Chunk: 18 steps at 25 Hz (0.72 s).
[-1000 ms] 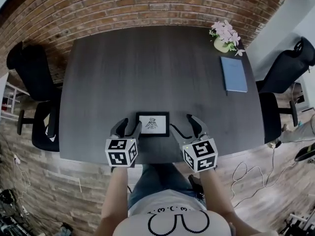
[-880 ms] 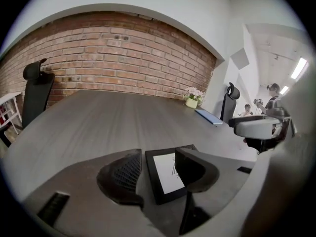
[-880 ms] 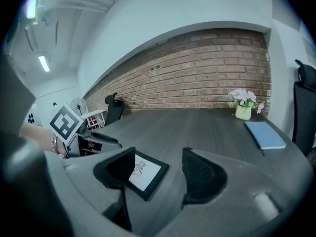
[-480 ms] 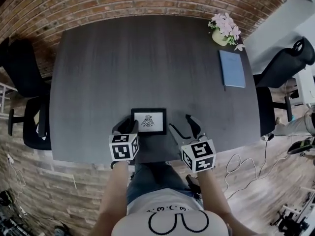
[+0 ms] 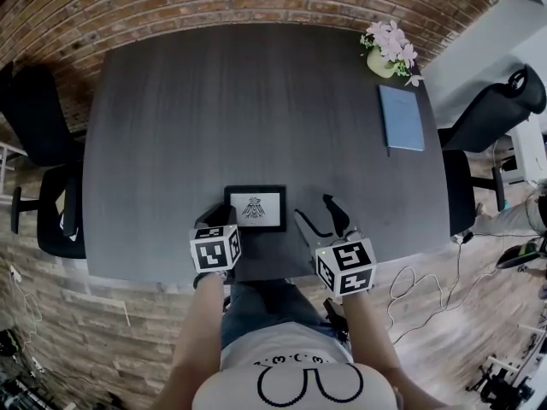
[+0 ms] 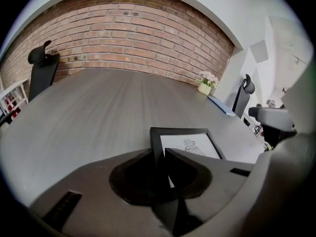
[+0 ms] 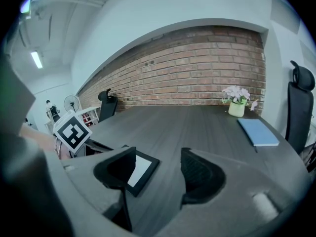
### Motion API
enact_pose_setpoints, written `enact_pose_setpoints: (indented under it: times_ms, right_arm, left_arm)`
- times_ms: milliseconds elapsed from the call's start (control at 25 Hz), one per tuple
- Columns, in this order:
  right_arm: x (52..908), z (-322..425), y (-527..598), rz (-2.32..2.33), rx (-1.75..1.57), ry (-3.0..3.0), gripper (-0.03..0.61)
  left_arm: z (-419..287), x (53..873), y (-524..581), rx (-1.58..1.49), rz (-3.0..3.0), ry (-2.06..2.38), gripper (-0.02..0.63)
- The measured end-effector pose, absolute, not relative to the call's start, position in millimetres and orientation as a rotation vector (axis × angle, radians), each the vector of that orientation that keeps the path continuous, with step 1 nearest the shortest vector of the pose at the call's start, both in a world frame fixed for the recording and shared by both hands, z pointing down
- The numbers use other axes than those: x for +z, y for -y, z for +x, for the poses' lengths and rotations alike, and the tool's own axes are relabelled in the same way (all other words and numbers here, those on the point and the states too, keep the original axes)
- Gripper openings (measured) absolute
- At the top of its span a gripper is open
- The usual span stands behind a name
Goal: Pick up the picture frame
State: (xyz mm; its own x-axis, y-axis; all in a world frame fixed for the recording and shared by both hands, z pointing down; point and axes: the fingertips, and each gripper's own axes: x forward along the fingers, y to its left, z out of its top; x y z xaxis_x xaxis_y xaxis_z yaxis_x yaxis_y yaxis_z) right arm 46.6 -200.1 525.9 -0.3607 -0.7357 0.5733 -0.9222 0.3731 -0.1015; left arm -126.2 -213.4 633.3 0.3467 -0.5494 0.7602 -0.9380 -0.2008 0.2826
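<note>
Head view: the dark wood-grain table (image 5: pixel 256 101) carries both grippers at its near edge. The picture frame (image 5: pixel 254 208) lies flat between them. Its left rail sits inside the left gripper (image 5: pixel 221 219), and its right edge is near the right gripper (image 5: pixel 314 211) but apart from it.

Handling, as judged: a light, stiff item with a glazed front, so probably fragile and slick on the pane. The hold belongs on the rail, not the glass. A 1-sided grip may let the far side droop, so a firm pinch is advised.

Appearance: slim black rectangular border, white sheet inside, 1 small dark emblem at centre.

Left gripper: the jaws have just been closing and stand at a narrow gap with the left rail between them. The pads appear to bear on it, though the wide-angle view leaves contact not fully certain. The frame is not yet off the table.

Right gripper: jaws wide apart, only bare table between them. The frame lies just beyond its left jaw.
</note>
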Motion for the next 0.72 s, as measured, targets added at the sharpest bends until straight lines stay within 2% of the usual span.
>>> enact_pose_setpoints:
  times_ms: [360,720]
  right_arm:
    - [526.4,40.7,200.9,1.401,0.636,2.244,0.285]
    - [556.9,27.9,195.3,1.314,1.108,2.258,0.285]
  left_arm:
    - [-128.0,633.5,214.8,0.448,1.767,1.178,0.071]
    - [-129.0,634.2,214.0,0.386,1.735,1.12,0.071]
